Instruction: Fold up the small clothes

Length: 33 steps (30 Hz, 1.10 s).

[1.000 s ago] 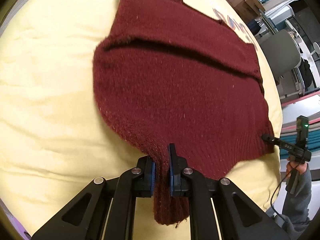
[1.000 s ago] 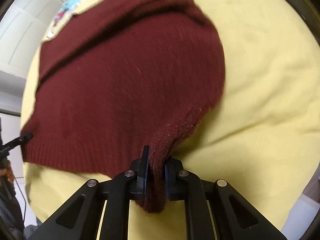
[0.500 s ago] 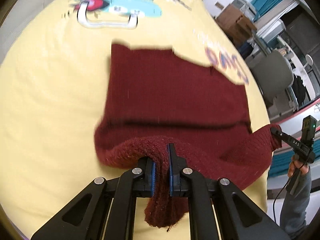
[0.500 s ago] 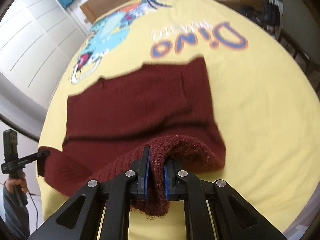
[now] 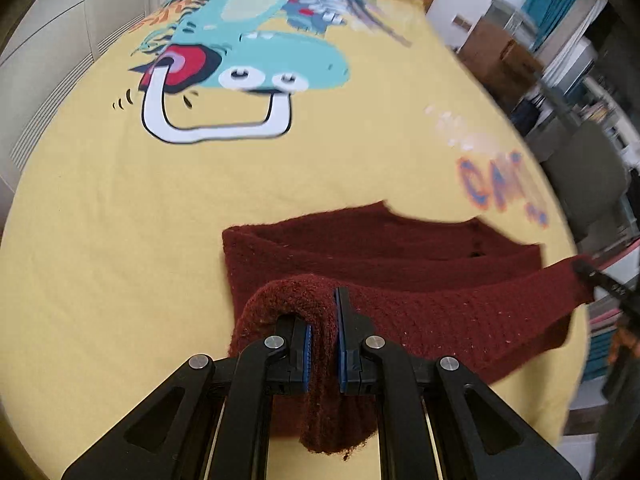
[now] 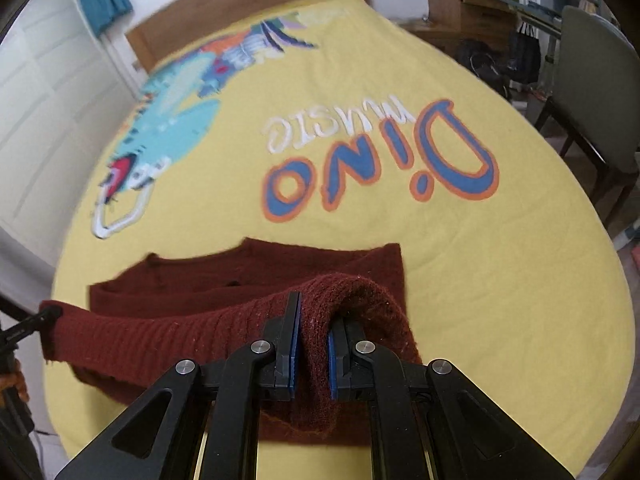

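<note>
A dark red knitted sweater lies on the yellow bed cover, its far part flat and its near hem lifted. My left gripper is shut on the hem's left corner, which hangs down between the pads. My right gripper is shut on the hem's right corner of the sweater. The hem stretches taut between the two grippers, above the flat part. The right gripper's tip shows at the right edge of the left wrist view; the left gripper's tip shows at the left edge of the right wrist view.
The yellow bed cover bears a blue dinosaur print and "Dino music" lettering. A wooden headboard is at the far end. A grey chair and furniture stand to the right, white cupboards to the left.
Both grippers have lifted the sweater's near hem and carried it up and forward over the flat part. The cameras now look along the bed, so the print and headboard show.
</note>
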### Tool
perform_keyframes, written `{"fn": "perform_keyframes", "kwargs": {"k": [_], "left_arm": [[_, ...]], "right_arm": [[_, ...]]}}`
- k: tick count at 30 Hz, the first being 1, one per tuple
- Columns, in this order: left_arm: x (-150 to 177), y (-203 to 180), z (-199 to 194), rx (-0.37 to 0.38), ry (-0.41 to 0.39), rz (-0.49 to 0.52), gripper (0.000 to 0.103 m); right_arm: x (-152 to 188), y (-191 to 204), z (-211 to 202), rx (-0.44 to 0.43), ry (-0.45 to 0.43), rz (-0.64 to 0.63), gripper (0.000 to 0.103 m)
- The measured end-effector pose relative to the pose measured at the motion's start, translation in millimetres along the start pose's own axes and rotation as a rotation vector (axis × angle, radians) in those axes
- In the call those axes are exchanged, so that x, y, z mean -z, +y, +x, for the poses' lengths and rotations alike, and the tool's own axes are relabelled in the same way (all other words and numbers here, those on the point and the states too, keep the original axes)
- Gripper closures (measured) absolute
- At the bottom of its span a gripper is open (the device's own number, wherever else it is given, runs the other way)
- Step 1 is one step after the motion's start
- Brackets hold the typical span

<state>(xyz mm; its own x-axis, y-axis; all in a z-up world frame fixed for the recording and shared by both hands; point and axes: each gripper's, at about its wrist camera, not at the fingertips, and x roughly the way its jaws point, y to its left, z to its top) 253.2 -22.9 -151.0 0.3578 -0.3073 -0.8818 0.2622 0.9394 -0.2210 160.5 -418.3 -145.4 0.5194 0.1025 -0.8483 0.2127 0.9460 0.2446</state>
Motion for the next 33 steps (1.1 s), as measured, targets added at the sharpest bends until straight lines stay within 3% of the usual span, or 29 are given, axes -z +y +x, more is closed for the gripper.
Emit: {"fn": "perform_keyframes", "kwargs": {"k": [4,8,10,13,15,17,19,22,25,27,33], "left_arm": [[4,1,36,-0.047,0.028,-0.007,0.095],[8,-6,45,-0.124,0.027,0.031,0.092],[7,-11,46,-0.153,0.039,0.041,0.086],[3,-20,39,-0.157,0.018,0.044,0.059],[-2,-24,33,-0.160,-0.002,0.043,0.030],[-8,-28,26,-0.149,-0.015,0.041,0.023],[-12,-33,18,-0.122,-0.023,0.033,0.023],[-11,-46,4,-0.107,-0.052,0.047,0.004],[-1,-65,-5,-0.095,-0.078,0.095,0.002],[10,-77,-5,-0.065,-0.084,0.118,0.001],[52,-99,35,-0.043,-0.061,0.165,0.001]], "right_arm": [[3,-1,38,0.042,0.069,0.005,0.092],[10,-5,63,0.056,0.125,0.016,0.089],[12,-8,64,0.073,0.111,0.021,0.077],[12,-11,61,0.075,0.099,0.048,0.068],[11,-11,56,0.078,0.095,0.049,0.044],[8,-8,47,0.095,0.075,0.031,0.030],[4,-5,37,0.099,0.050,0.021,0.025],[-1,1,17,0.075,-0.008,0.012,0.021],[1,16,1,0.017,-0.050,-0.022,0.012],[9,33,-5,-0.004,-0.065,-0.082,0.000],[65,89,13,0.025,-0.089,-0.317,0.000]]}}
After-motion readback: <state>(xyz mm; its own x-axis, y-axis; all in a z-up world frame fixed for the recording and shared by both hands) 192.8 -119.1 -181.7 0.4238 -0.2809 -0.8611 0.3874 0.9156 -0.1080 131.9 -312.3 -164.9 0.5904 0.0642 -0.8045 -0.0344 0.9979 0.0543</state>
